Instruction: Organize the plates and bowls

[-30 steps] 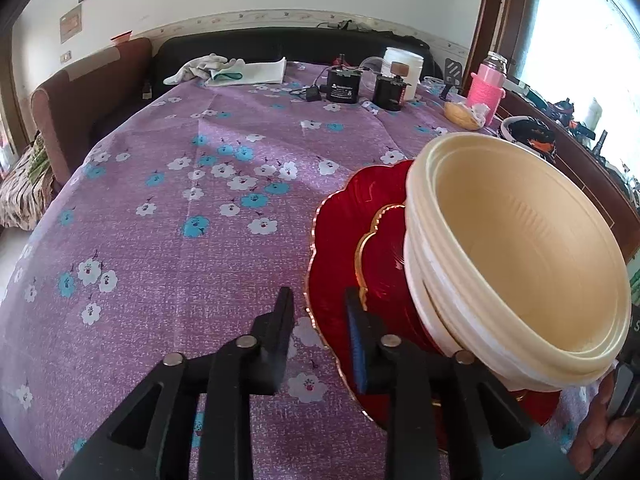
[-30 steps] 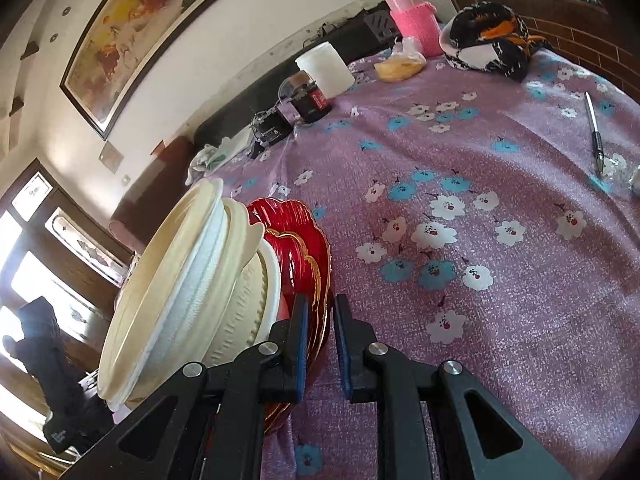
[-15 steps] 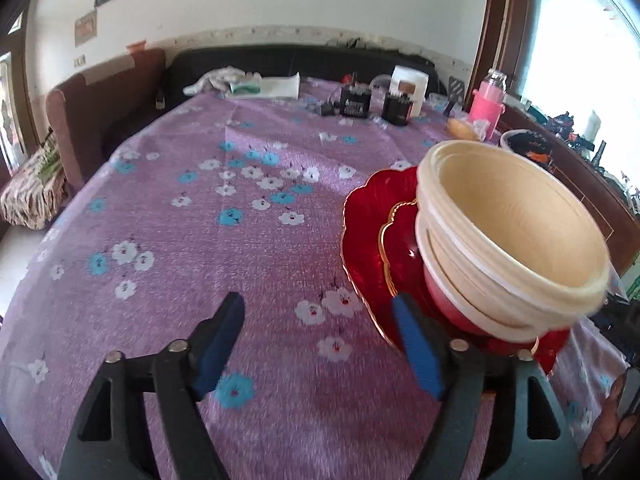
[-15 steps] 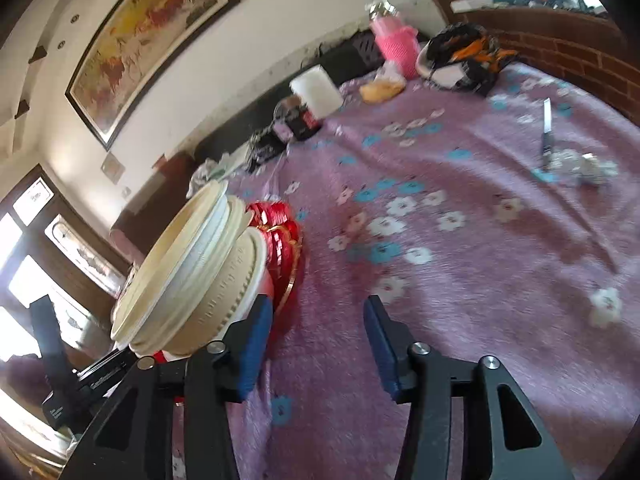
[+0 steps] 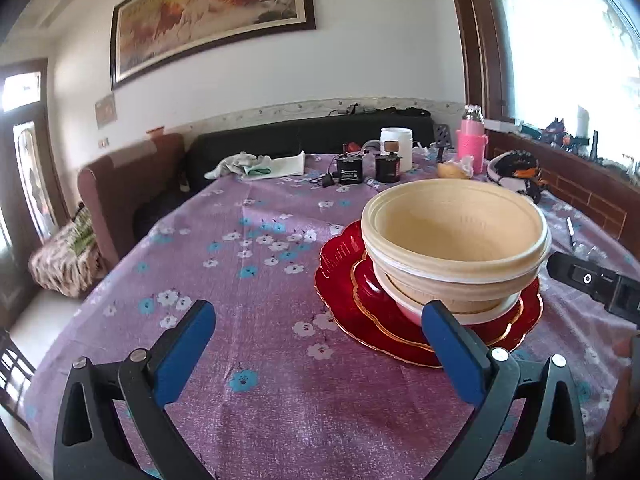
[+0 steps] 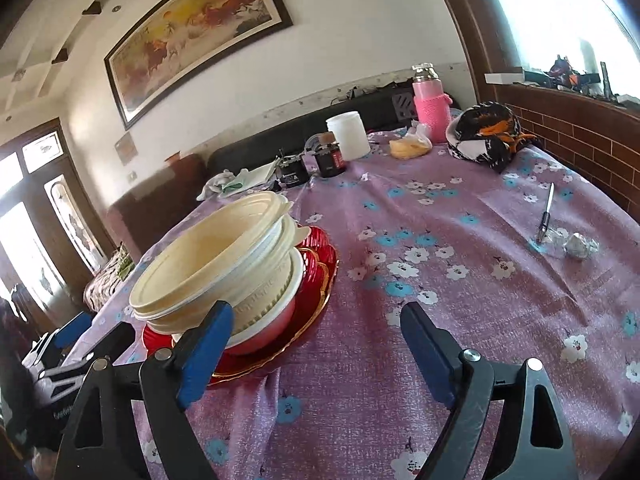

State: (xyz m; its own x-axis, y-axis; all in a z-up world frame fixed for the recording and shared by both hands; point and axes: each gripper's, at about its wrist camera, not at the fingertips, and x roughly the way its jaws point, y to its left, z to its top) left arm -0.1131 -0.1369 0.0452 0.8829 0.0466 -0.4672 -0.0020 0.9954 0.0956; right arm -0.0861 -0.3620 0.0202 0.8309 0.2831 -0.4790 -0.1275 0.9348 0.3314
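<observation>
A stack of cream bowls (image 5: pixel 456 236) sits on a pink-red bowl (image 5: pixel 408 312), on two nested red scalloped plates (image 5: pixel 344 280) with gold rims, on the purple flowered tablecloth (image 5: pixel 260 264). The same stack of bowls (image 6: pixel 216 264) and plates (image 6: pixel 316 276) shows in the right wrist view. My left gripper (image 5: pixel 320 344) is open and empty, low in front of the stack, its right finger in front of the plates' near rim. My right gripper (image 6: pixel 316 344) is open and empty, just right of the stack; its left finger overlaps the bowls in view.
At the table's far end stand a white jar (image 5: pixel 396 148), two dark jars (image 5: pixel 348 170), a pink bottle (image 5: pixel 472 148), a cloth (image 5: pixel 256 162) and a black-orange helmet (image 6: pixel 484 136). A pen (image 6: pixel 546 212) and crumpled foil (image 6: pixel 576 246) lie at the right. A sofa (image 5: pixel 120 184) stands left.
Both grippers opened wide and drew back from the red plates. The tilted stack now rests level on the table.
</observation>
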